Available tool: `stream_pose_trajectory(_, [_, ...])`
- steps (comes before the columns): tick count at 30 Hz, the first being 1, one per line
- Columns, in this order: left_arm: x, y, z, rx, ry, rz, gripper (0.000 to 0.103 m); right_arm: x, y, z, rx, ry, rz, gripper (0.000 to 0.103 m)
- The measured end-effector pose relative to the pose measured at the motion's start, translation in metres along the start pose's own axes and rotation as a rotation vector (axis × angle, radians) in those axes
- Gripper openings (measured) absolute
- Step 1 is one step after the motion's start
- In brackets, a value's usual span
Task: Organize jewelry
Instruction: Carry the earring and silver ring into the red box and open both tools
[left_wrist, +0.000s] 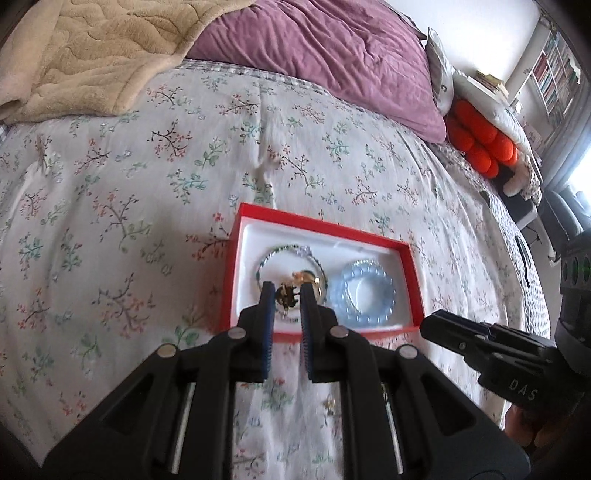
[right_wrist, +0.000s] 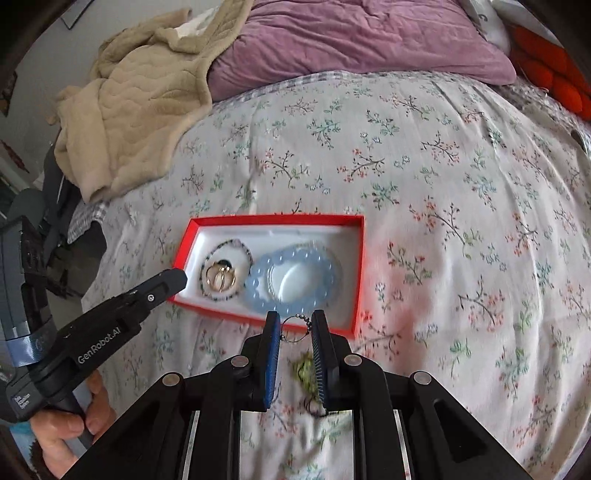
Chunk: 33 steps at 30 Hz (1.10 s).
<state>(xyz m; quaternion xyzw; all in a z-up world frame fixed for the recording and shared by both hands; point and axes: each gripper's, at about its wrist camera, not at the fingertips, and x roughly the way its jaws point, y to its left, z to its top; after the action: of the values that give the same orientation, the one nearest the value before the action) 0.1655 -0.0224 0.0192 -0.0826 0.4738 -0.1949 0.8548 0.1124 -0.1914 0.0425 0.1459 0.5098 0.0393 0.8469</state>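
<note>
Ball chain (right_wrist: 297, 326) between right gripper (right_wrist: 295, 321) fingers

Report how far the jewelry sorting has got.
Done: the red box already holds a blue beaded bracelet, a thin beaded bracelet and gold rings. In hand: the left gripper pinches a small gold piece over the box; the right gripper holds a ball chain at the box's near edge. Left: dropping both inside.

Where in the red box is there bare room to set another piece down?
Bare lining runs along the far wall of the red box, beyond the blue bead bracelet. The left end is crowded: thin beaded bracelet ringing gold rings.
</note>
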Motion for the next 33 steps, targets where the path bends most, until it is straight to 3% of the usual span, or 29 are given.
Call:
stream_pose_trajectory(8, [0.022,0.004,0.003,-0.03,0.028,0.022,0.015,0.015,-0.003,0.006,0.009,0.012,0.012,0.017])
stream_pose_trajectory(17, [0.02,0.003,0.003,-0.038,0.034,0.021,0.016,0.022,-0.007,0.007,0.019,0.023,0.009,0.017])
stream_pose_trajectory(28, [0.003,-0.009,-0.001,0.023,0.017,0.045,0.037,0.031,-0.006,0.011,0.028,0.025,0.005,0.018])
stream_pose_trajectory(33, [-0.002,-0.009,-0.003,0.049,0.02,0.073,0.042,0.034,-0.007,0.015,0.056,0.019,0.012,0.02])
